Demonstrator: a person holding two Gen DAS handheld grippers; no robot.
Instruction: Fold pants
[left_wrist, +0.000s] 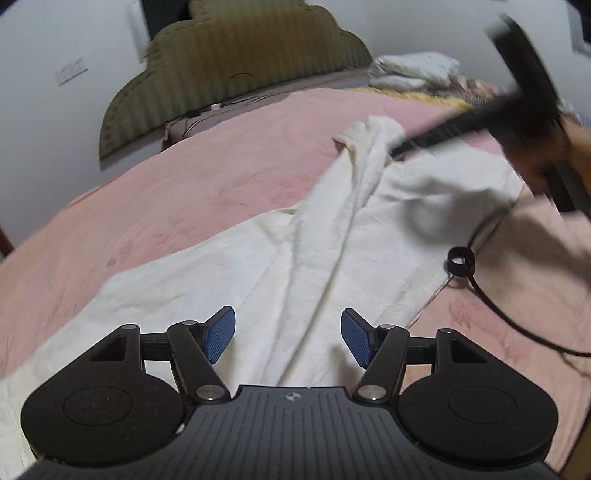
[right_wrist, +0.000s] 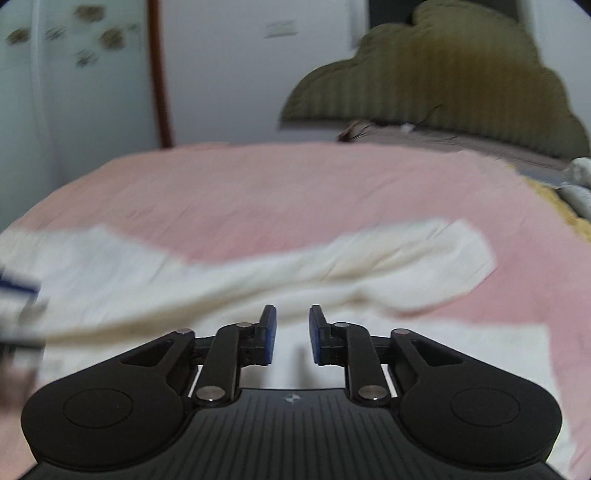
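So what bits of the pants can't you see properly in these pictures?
- Left wrist view: the pants run under the left gripper and off the lower left edge.
- Left wrist view: a blurred dark shape covers their far end.
- Right wrist view: motion blur smears the pants; seams and waistband unreadable.

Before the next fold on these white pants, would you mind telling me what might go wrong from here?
1. The pants lie twisted, one leg rumpled across the other, so a fold now may trap creases.
2. A dark cable runs beside the fabric and might snag.
3. Both tools, left and right, are open and empty; a hasty regrasp may pinch the pink bedcover.
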